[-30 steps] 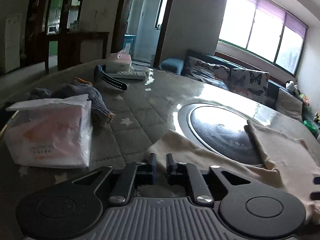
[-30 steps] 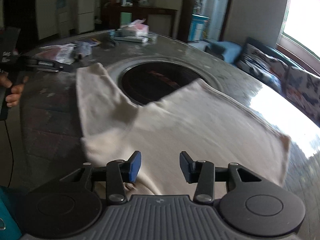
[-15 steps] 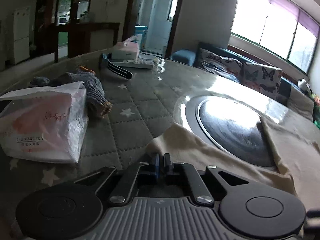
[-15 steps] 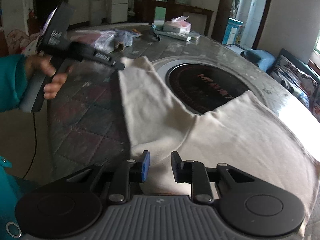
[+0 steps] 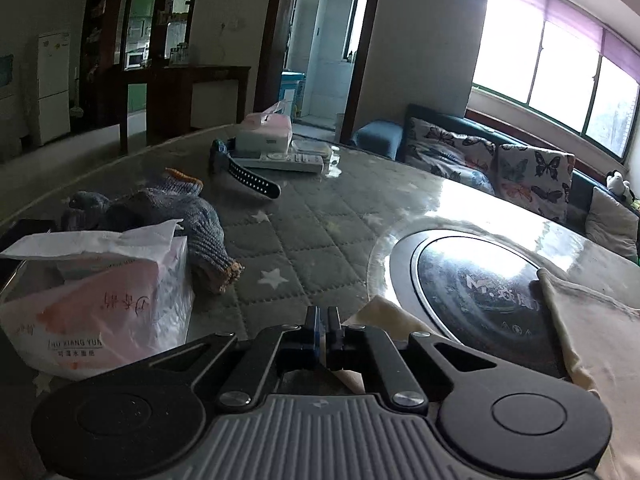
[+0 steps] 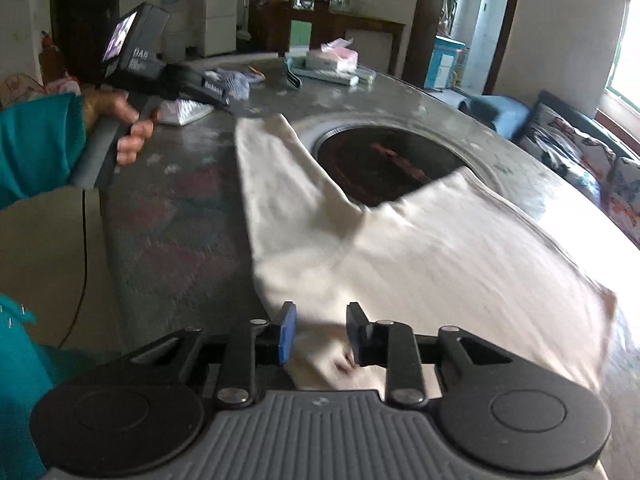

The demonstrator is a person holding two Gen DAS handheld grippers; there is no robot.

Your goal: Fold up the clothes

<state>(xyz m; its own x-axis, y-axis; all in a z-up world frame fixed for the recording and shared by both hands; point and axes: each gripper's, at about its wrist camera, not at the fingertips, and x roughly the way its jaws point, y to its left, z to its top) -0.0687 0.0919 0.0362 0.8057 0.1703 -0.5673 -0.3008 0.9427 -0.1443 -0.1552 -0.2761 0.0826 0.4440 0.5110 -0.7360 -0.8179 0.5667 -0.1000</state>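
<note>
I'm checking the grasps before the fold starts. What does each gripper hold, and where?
The left gripper is shut; whether it pinches the cream garment's sleeve end cannot be told. The right gripper is open over its near edge, holding nothing.

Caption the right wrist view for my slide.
Open right gripper over a cream garment on the table.

bright windows (image 5: 560,72), butterfly-cushioned sofa (image 5: 500,168), white fridge (image 5: 52,84)

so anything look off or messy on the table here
Mostly the cream garment: it lies partly over the round black cooktop set into the table, one part stretched crookedly past the rim. A knit glove lies crumpled beside the tissue pack.
</note>
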